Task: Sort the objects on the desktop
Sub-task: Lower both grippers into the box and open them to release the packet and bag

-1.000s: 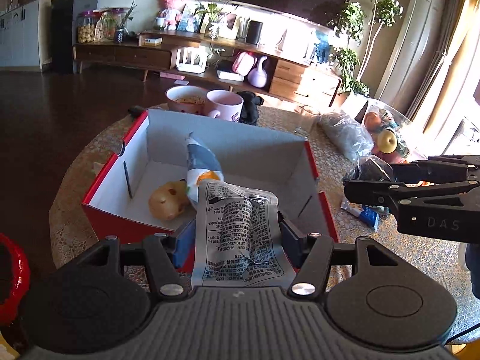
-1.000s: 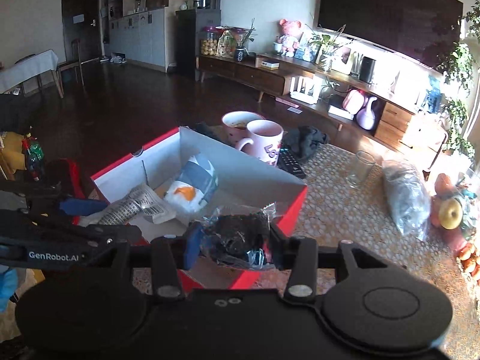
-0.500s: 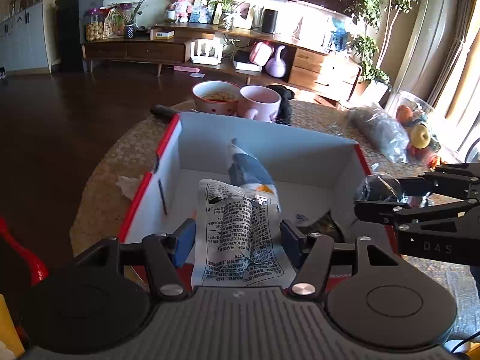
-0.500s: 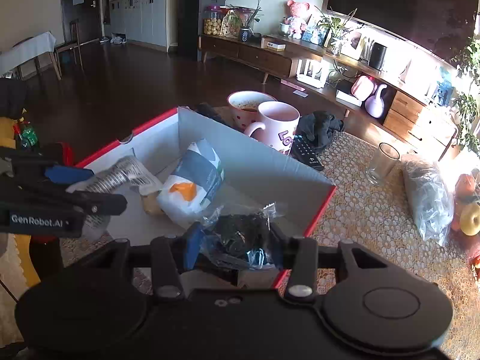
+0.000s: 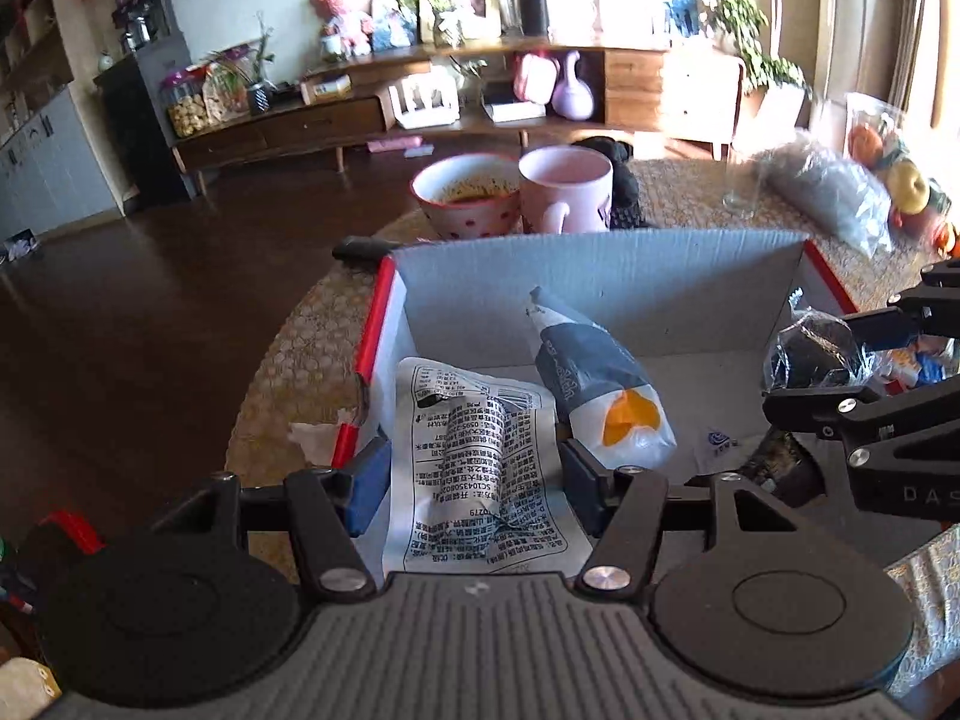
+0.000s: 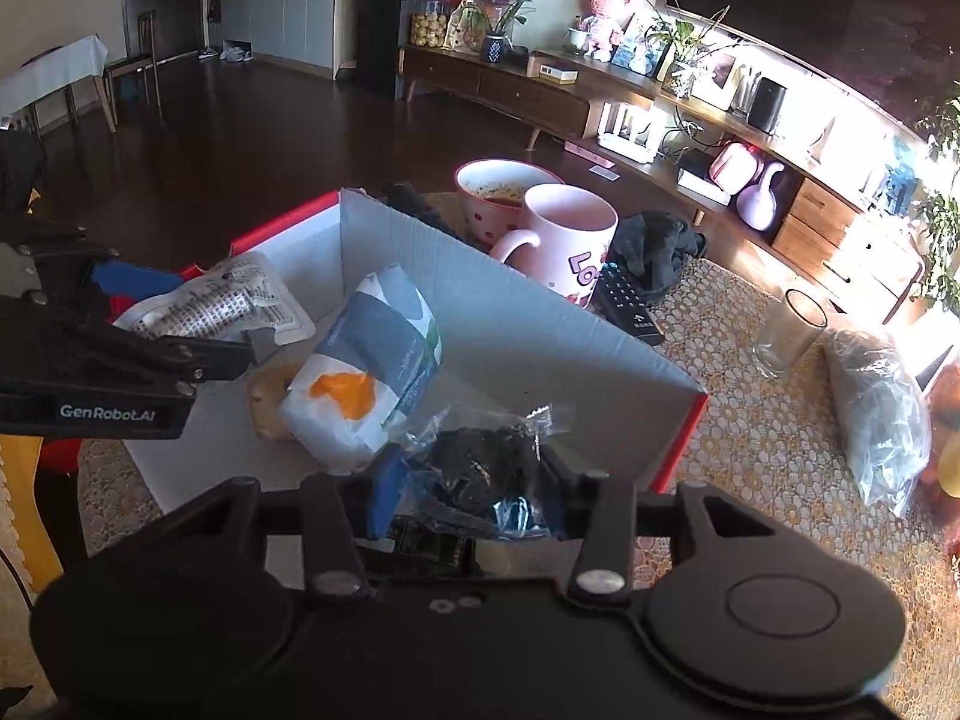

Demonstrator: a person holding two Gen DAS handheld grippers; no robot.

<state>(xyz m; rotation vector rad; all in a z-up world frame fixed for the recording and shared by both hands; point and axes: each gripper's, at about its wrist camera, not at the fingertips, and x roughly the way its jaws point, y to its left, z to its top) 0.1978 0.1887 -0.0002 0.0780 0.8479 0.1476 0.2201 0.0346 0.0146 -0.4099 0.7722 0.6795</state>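
Fingers of left gripper (image 5: 474, 474) pinched printed white packet (image 5: 480, 456), lower centre; right gripper (image 6: 465, 480) pinched dark clear-wrapped packet (image 6: 480, 468). Best lowered inside red-edged box (image 5: 600, 276), clear of grey-and-orange bag (image 5: 600, 390), then released.

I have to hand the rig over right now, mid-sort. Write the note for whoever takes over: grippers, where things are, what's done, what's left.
Left gripper: shut on the white printed packet, held over the near left part of the red-edged box.
Right gripper: shut on the clear packet of dark contents, over the box's near right side.
Done: the blue-and-white pouch and a tan item beside it lie in the box.
Left: release both packets into the box. The mug, bowl, remote, glass and clear bag sit outside on the table.
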